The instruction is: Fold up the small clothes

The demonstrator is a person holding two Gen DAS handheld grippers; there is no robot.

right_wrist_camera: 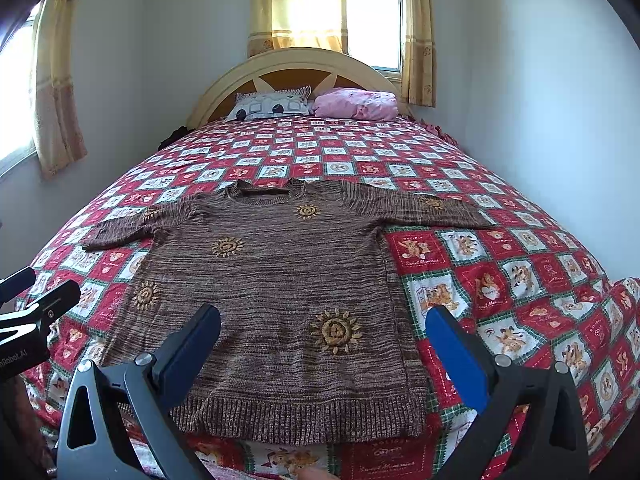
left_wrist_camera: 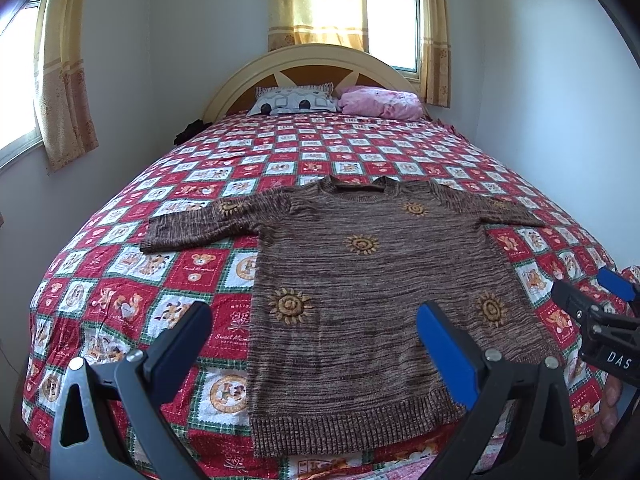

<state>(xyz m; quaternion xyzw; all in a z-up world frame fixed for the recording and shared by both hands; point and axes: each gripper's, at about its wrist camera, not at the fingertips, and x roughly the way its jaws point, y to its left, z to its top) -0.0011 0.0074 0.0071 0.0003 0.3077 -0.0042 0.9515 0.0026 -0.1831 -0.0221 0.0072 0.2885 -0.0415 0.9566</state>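
A brown knit sweater [left_wrist_camera: 360, 292] with embroidered yellow suns lies flat and face up on the bed, sleeves spread to both sides, hem toward me; it also shows in the right wrist view [right_wrist_camera: 272, 280]. My left gripper [left_wrist_camera: 314, 326] is open and empty, hovering above the hem's left half. My right gripper [right_wrist_camera: 324, 330] is open and empty above the hem's right half. The right gripper also shows at the right edge of the left wrist view [left_wrist_camera: 592, 300]. The left gripper shows at the left edge of the right wrist view [right_wrist_camera: 36, 292].
The bed has a red and white checked bear-print quilt [left_wrist_camera: 168, 272]. A patterned pillow [left_wrist_camera: 294, 100] and a pink bundle [left_wrist_camera: 382, 102] lie by the cream headboard [left_wrist_camera: 312, 56]. Walls stand close on both sides, with curtained windows [left_wrist_camera: 392, 20].
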